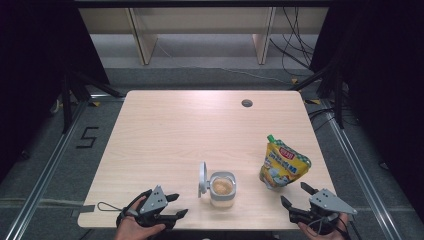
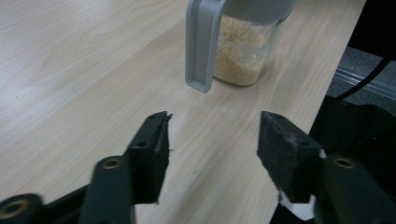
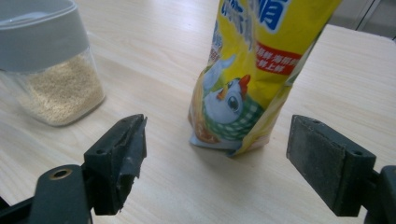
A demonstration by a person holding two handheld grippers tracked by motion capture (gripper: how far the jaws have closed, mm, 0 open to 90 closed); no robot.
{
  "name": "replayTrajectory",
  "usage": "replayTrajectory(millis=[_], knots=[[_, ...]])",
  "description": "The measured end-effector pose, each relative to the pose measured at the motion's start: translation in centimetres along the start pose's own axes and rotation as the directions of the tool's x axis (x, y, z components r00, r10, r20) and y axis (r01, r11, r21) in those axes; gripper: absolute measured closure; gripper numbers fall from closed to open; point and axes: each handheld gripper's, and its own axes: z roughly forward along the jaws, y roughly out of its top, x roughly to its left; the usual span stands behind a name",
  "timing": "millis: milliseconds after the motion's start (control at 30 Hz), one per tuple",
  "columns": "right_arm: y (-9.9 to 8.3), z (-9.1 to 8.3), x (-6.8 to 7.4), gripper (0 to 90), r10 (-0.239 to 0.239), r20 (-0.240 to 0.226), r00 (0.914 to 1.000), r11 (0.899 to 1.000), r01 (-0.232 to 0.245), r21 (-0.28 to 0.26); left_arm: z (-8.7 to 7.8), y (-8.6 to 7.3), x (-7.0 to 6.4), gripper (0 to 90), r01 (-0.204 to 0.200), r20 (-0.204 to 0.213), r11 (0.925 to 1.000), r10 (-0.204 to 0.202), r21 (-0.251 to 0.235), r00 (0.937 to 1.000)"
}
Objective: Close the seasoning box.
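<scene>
Chicken picture (image 3: 228, 106) on yellow pouch (image 3: 254, 70)

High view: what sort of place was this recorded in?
Probably a lab or recording studio, not a home: a bare table between black curtains, floor rails, loose cables, and a taped "5" on the grey floor.

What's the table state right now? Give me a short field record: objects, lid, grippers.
table: light wood
jar: clear, holds yellowish grains, near the front edge, middle
lid: grey, flipped open to the jar's left
pouch: yellow, upright, to the right of the jar, apart from it
left gripper: open, holds nothing, front left of jar
right gripper: open, holds nothing, just in front of pouch
</scene>
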Motion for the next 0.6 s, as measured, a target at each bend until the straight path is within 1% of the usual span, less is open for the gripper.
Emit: replayTrajectory(millis=[33, 67, 100, 200, 233, 267, 300, 333, 367, 400, 433, 467, 500, 533, 567, 600], knots=[[0.0, 0.1, -0.1, 21.0, 0.006, -0.007, 1.0, 1.0, -0.006, -0.006, 0.0, 0.0, 0.0, 50.2, 0.0, 0.0, 1.0, 0.0, 0.0, 1.0], [-0.1, 0.0, 0.0, 21.1, 0.018, -0.009, 0.9998, 1.0, -0.018, -0.006, -0.2, 0.2, 0.0, 54.0, -0.003, -0.006, 0.9999, 0.003, -0.011, 1.0], [-0.1, -0.1, -0.1, 21.3, 0.012, 0.002, 0.9999, 1.0, -0.012, 0.0, -0.3, 0.4, 0.1, 57.5, -0.019, -0.022, 0.9998, 0.019, -0.005, 0.9996], [-0.1, 0.0, -0.3, 21.3, 0.013, -0.001, 0.9999, 1.0, -0.013, -0.009, -0.5, 0.6, 0.0, 66.9, -0.023, -0.026, 0.9996, 0.023, -0.017, 0.9994], [-0.2, 0.1, -0.3, 21.3, 0.026, -0.002, 0.9997, 1.0, -0.026, -0.012, -0.6, 0.8, -0.1, 66.9, -0.029, -0.028, 0.9994, 0.028, -0.02, 0.9992], [-0.2, 0.0, -0.4, 21.4, 0.023, 0.002, 0.9997, 1.0, -0.023, -0.005, -0.6, 0.9, -0.2, 72.9, -0.019, -0.016, 0.999, 0.019, -0.04, 0.9997], [-0.3, 0.0, -0.2, 21.4, 0.057, 0.005, 0.9984, 0.998, -0.057, 0.002, -0.9, 1.2, -0.2, 75.6, -0.046, -0.031, 0.9987, 0.046, -0.02, 0.9985], [-0.3, 0.0, -0.2, 21.4, 0.057, 0.005, 0.9984, 0.998, -0.057, 0.002, -0.9, 1.2, -0.2, 78.0, -0.046, -0.031, 0.9987, 0.046, -0.02, 0.9985], [-0.3, 0.1, -0.5, 21.6, 0.03, -0.004, 0.9995, 1.0, -0.03, -0.005, -0.8, 1.2, -0.2, 79.9, -0.05, -0.038, 0.9985, 0.049, -0.025, 0.9981], [-0.3, 0.1, -0.5, 22.3, 0.024, 0.001, 0.9997, 1.0, -0.024, -0.006, -0.8, 1.2, -0.2, 81.9, -0.05, -0.038, 0.9985, 0.049, -0.025, 0.9981], [-0.3, 0.1, -0.5, 23.6, 0.028, -0.007, 0.9996, 1.0, -0.028, -0.005, -0.9, 1.4, -0.2, 83.9, -0.053, -0.037, 0.9986, 0.053, -0.007, 0.9979], [-0.3, 0.1, -0.5, 23.6, 0.028, -0.007, 0.9996, 1.0, -0.028, -0.005, -0.9, 1.4, -0.2, 85.5, -0.053, -0.037, 0.9986, 0.053, -0.007, 0.9979], [-0.2, 0.1, -0.4, 23.5, 0.029, -0.013, 0.9995, 1.0, -0.029, -0.004, -0.9, 1.5, -0.2, 86.9, -0.062, -0.03, 0.998, 0.062, -0.008, 0.9976], [-0.2, 0.1, -0.4, 23.4, 0.019, -0.014, 0.9997, 1.0, -0.019, -0.004, -0.9, 1.5, -0.2, 88.0, -0.062, -0.03, 0.998, 0.062, -0.008, 0.9976], [-0.2, 0.1, -0.4, 23.4, 0.018, -0.015, 0.9997, 1.0, -0.018, -0.002, -1.1, 1.8, -0.3, 88.7, -0.071, -0.035, 0.9975, 0.071, -0.007, 0.9969], [-0.2, 0.1, -0.4, 23.4, 0.018, -0.015, 0.9997, 1.0, -0.018, -0.002, -1.1, 1.8, -0.3, 88.8, -0.071, -0.035, 0.9975, 0.071, -0.007, 0.9969]])
